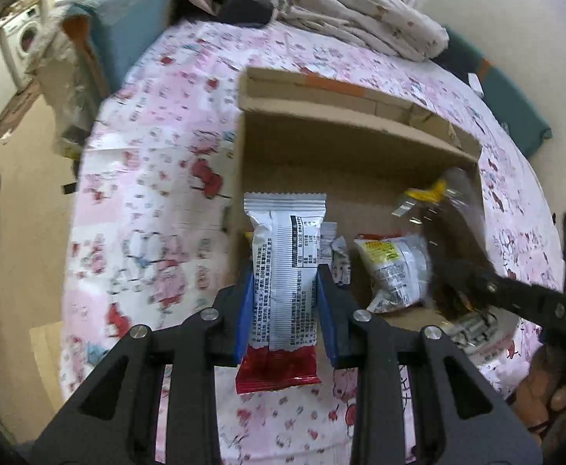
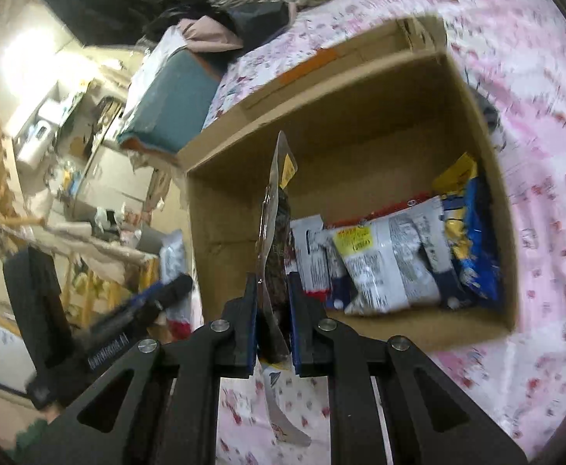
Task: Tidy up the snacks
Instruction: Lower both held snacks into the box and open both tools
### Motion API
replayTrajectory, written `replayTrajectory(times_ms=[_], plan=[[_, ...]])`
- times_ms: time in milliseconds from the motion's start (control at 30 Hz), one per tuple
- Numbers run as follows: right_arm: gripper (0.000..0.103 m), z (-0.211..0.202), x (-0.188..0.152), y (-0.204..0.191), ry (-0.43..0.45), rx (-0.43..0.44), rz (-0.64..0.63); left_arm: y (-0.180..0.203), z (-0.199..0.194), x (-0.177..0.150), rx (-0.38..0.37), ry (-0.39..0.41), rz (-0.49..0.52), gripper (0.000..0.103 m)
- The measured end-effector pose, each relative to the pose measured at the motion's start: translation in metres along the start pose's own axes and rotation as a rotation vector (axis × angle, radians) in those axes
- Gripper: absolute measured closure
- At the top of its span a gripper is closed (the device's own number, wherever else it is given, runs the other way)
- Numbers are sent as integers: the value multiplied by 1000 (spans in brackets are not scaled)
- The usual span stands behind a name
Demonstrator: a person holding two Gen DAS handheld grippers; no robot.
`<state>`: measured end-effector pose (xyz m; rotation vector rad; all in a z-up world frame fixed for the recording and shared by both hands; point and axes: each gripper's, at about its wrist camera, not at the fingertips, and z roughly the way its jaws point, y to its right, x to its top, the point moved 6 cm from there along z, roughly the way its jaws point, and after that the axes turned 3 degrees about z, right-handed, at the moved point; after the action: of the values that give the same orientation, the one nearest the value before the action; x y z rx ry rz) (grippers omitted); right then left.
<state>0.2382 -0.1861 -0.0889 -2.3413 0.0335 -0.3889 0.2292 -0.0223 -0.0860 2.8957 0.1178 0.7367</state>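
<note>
On the left, a white-and-red snack bar (image 1: 283, 286) is clamped across its width in the left gripper (image 1: 285, 302), held lengthwise at the near edge of the cardboard box (image 1: 360, 143), presumably so it can be laid flat inside; further right, packets (image 2: 391, 259) are seen already lying in the box on the patterned bedsheet (image 1: 147, 193); a clear pouch of dark snack (image 2: 275, 240) is pinched edge-on in the right gripper (image 2: 271, 302), apparently for slotting beside them.

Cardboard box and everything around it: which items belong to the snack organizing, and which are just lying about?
Part of the job:
- cardboard box
- white-and-red snack bar in left hand-held gripper
- clear dark snack pouch in right hand-held gripper
- packets in box

Lying about:
- crumpled blanket
- teal cushion
- washing machine
</note>
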Motion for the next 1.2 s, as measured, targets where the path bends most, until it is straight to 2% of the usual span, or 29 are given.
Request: replayTrajectory(times_ms=[133, 400, 433, 500, 533, 567, 600, 633, 700, 900, 967, 1100, 1133, 1200], plan=[[89, 26, 6, 11, -15, -37, 7, 5, 24, -9, 9, -36, 17, 77], [87, 49, 17, 17, 0, -32, 27, 7, 32, -9, 1, -53, 35, 76], [83, 49, 18, 18, 4, -24, 41, 8, 32, -8, -5, -50, 33, 75], [77, 48, 19, 22, 8, -23, 69, 11, 31, -9, -26, -46, 37, 58], [66, 44, 21, 24, 24, -24, 77, 12, 30, -9, -30, -42, 46, 36], [36, 39, 23, 25, 50, -29, 90, 14, 28, -9, -26, -36, 54, 19], [22, 31, 26, 26, 79, -32, 98, 16, 26, -9, -27, -22, 64, 17], [12, 20, 29, 24, 122, -36, 95, 18, 23, -8, -26, -14, 74, 17], [12, 2, 32, 18, 170, -49, 55, 19, 16, -8, 1, -7, 87, 17], [9, -57, 33, 7, 275, -140, -46, 7, -27, -8, 39, 100, 53, 17], [0, -74, 28, 5, 304, -166, -63, 4, -42, -10, 47, 122, 50, 17], [0, -103, 1, 7, 319, -229, -100, -6, -71, -21, 67, 172, 47, 17], [0, -107, -6, 6, 317, -247, -110, -10, -78, -26, 80, 181, 44, 16], [0, -113, -22, 5, 322, -282, -124, -16, -88, -36, 102, 190, 31, 1]])
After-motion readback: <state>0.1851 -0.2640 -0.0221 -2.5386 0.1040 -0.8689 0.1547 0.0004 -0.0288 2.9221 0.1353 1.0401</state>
